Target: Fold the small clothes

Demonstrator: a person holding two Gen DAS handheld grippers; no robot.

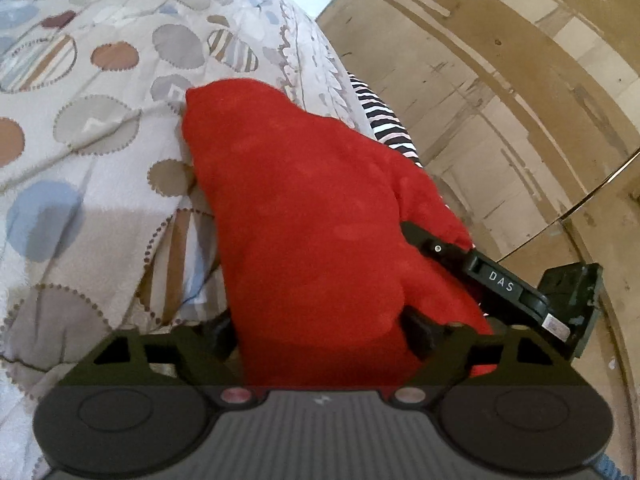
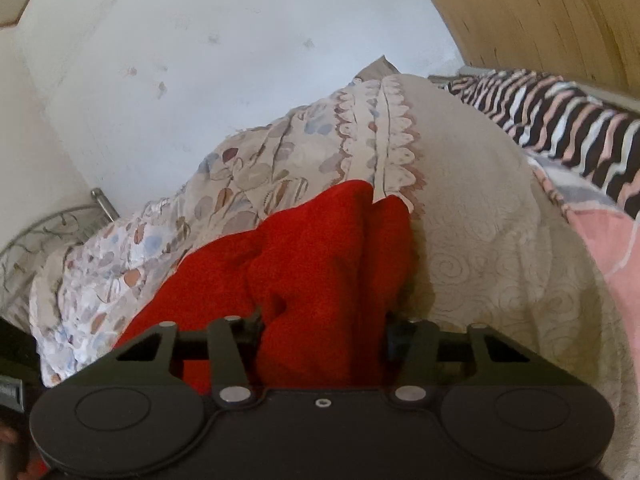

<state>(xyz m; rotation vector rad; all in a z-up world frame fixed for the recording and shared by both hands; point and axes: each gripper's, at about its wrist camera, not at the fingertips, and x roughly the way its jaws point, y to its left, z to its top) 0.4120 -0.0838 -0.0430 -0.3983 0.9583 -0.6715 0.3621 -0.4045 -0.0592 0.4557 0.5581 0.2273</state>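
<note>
Left wrist view: a red fleece garment [image 1: 312, 216] lies on a circle-patterned bedspread [image 1: 92, 128], with striped fabric [image 1: 384, 120] and a wooden wall [image 1: 520, 80] at two o'clock. It hides the left gripper [image 1: 320, 332]; whether its jaws press, I cannot tell. The right gripper [image 1: 496, 280] reaches in at four o'clock.

Right wrist view: a white wall [image 2: 200, 60] stands at twelve o'clock and a pink cloth [image 2: 600, 248] lies at three. The red garment [image 2: 320, 264] bunches between the jaws, which are clenched on it.

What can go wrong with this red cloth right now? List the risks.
1. The red cloth bulges in a thick bunch between the left tool fingers, so the fold may come out lumpy.
2. The right tool has a wad too, so layers may slip unevenly.
3. Both tools sit close together; the bedspread could get caught too.
</note>
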